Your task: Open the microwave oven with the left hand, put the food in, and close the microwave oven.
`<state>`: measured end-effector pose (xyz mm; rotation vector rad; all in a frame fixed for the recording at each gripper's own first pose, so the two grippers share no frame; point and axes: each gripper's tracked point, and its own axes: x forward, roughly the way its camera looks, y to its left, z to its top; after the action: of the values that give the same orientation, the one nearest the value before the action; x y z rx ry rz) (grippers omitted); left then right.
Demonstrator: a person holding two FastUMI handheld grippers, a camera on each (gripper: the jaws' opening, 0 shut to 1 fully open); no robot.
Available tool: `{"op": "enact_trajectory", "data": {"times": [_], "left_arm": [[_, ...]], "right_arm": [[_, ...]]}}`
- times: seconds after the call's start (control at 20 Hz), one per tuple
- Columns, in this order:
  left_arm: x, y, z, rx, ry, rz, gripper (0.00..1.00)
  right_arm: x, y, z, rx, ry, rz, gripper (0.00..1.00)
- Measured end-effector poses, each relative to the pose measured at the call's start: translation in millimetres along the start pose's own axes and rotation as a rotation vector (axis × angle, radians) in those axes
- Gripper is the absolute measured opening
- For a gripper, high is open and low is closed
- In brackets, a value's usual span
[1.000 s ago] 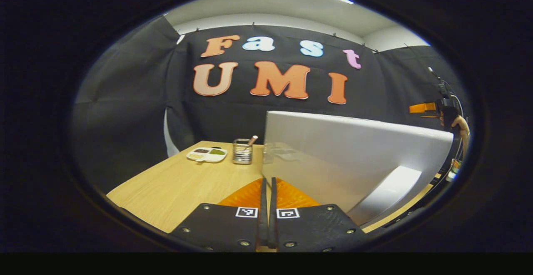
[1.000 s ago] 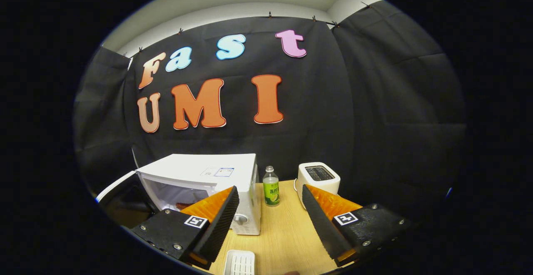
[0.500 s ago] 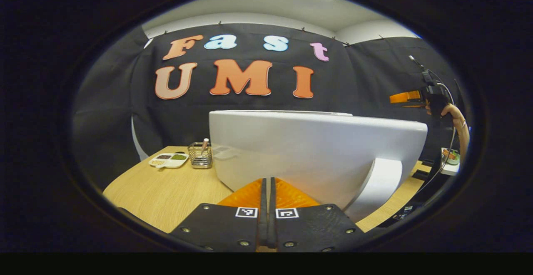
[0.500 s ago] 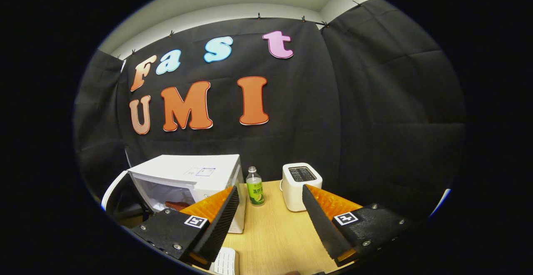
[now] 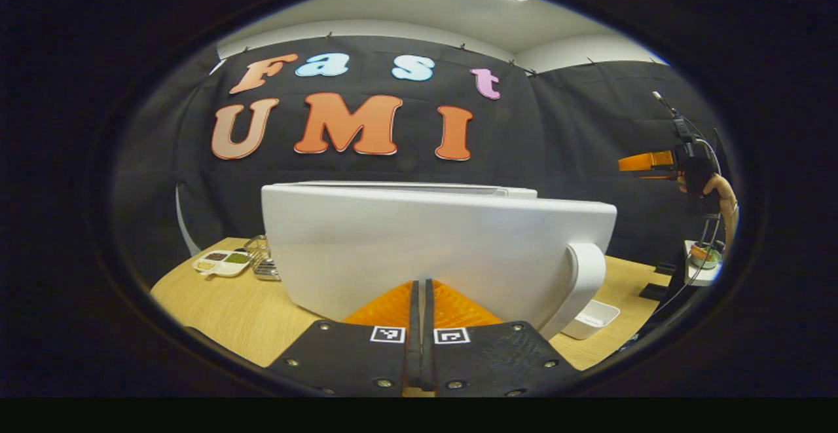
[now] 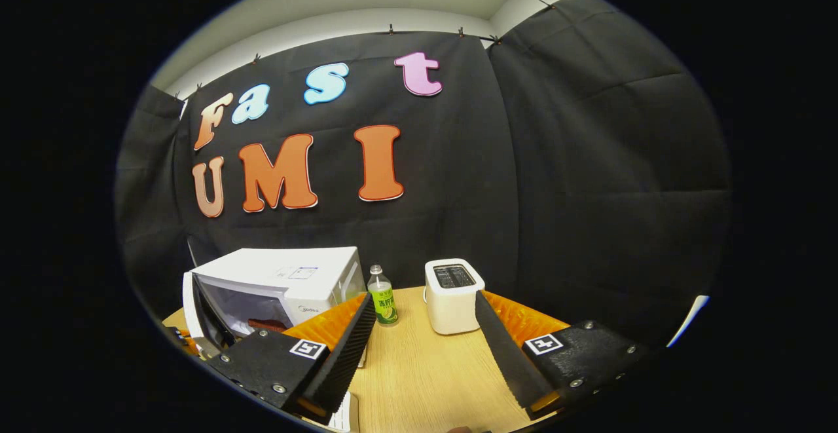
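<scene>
- Left gripper: fingers pressed together, holding nothing, flat against microwave door.
- Right gripper: wide apart, empty, beside microwave.
- Push door near handle; steady, till latched.

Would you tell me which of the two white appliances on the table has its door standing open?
The microwave oven, left of the green-labelled bottle; the toaster has only top slots.

Demo booth: cloth wall, table
</scene>
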<state>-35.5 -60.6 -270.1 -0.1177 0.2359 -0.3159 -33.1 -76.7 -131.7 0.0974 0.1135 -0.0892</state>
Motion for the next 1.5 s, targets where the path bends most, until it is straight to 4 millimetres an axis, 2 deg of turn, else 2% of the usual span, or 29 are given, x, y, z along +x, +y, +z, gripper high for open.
{"op": "enact_trajectory", "data": {"times": [0.35, 0.7, 0.8, 1.05, 1.1, 1.2, 1.3, 1.4, 1.5], "left_arm": [[61.0, -20.0, 11.0, 0.022, -0.010, -0.006, 0.01], [112.3, -15.3, 11.3, 0.098, -0.039, 0.144, 0.01], [121.8, -13.9, 8.3, 0.082, -0.028, 0.171, 0.01], [122.6, -13.6, 13.1, 0.093, -0.046, 0.192, 0.01], [127.0, -11.1, 5.5, 0.085, -0.002, 0.199, 0.00], [126.2, -13.4, 10.8, 0.115, -0.021, 0.194, 0.01], [121.4, -19.3, -0.9, 0.104, 0.049, 0.171, 0.01], [108.7, -26.8, 18.1, 0.045, 0.051, 0.127, 0.01], [85.7, -19.8, 49.5, 0.055, 0.039, 0.118, 0.01]], "right_arm": [[0.1, -19.8, -0.1, 0.009, 0.006, -0.032, 0.95], [-1.5, -38.9, -5.3, 0.026, 0.014, -0.064, 0.95], [-1.5, -39.9, -6.0, 0.031, 0.017, -0.068, 0.95], [-1.4, -42.5, -8.0, 0.016, 0.030, -0.075, 0.95], [-2.8, -42.6, -8.1, 0.017, 0.032, -0.074, 0.95], [-3.4, -41.3, -7.5, 0.020, 0.034, -0.069, 0.95], [-2.9, -43.6, -8.4, 0.019, 0.038, -0.078, 0.95], [-3.4, -39.8, -6.9, 0.018, 0.041, -0.074, 0.95], [-4.3, -36.9, -4.1, 0.012, 0.039, -0.069, 0.95]]}}
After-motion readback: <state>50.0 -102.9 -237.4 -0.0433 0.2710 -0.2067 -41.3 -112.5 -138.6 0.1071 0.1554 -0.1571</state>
